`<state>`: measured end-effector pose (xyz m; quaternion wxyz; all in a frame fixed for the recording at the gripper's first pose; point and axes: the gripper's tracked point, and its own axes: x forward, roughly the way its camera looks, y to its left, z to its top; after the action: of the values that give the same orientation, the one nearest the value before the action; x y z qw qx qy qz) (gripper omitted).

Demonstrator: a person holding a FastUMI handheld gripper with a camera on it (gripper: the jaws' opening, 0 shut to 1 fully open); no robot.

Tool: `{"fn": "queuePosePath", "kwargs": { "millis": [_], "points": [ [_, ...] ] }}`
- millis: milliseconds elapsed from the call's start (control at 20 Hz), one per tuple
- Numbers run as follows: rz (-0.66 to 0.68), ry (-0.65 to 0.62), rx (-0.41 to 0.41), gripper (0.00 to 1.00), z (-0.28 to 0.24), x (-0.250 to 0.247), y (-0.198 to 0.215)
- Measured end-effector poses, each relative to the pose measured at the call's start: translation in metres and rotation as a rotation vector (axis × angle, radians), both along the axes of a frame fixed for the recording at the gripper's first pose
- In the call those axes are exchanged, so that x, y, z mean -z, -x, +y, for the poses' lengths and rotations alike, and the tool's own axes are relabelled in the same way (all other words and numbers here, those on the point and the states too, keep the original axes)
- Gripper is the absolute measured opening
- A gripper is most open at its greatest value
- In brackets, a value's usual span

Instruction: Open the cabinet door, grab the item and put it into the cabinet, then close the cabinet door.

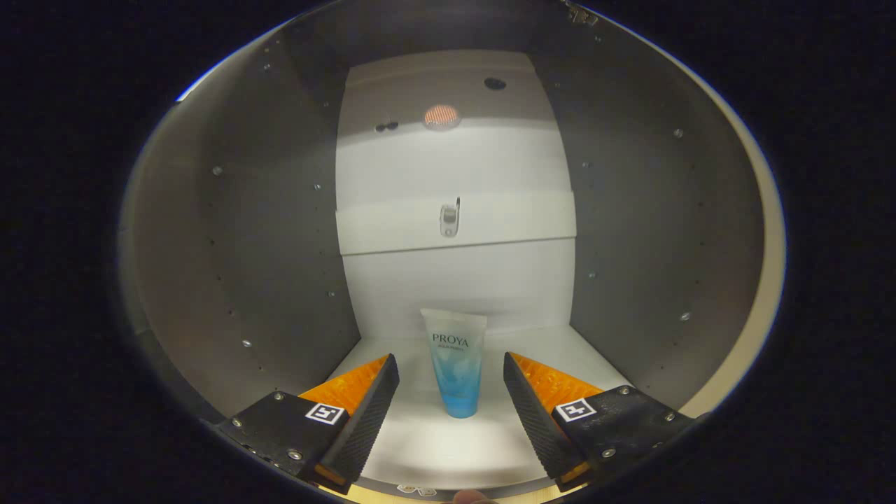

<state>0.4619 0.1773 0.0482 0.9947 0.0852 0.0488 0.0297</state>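
A small tube [456,362], white at the top and blue toward its cap, stands cap-down on the white floor of the cabinet [427,448]. It stands between and slightly beyond my fingertips. My gripper [451,369] is open, with a clear gap between each finger and the tube, so neither pad touches it. I am looking straight into the cabinet interior, with its grey side walls [259,252] on both sides and a white back panel [455,280] behind the tube.
A white rail [392,227] with a small metal fitting [449,218] crosses the back panel above the tube. The cabinet's pale front edge [763,280] curves along the right. Rows of small holes and pegs dot both side walls.
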Motion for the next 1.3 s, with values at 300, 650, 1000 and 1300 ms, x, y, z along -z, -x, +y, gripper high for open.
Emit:
{"fn": "queuePosePath", "kwargs": {
  "millis": [300,650,1000,1300],
  "points": [
    [-0.169,-0.065,-0.076,0.93,0.005,-0.068,0.124],
    [-0.265,0.026,-0.262,0.93,0.015,-0.094,0.316],
    [-0.244,-0.012,-0.440,0.94,-0.044,-0.067,0.465],
    [-0.244,-0.033,-0.295,0.94,-0.168,-0.060,0.506]
  ]
}}
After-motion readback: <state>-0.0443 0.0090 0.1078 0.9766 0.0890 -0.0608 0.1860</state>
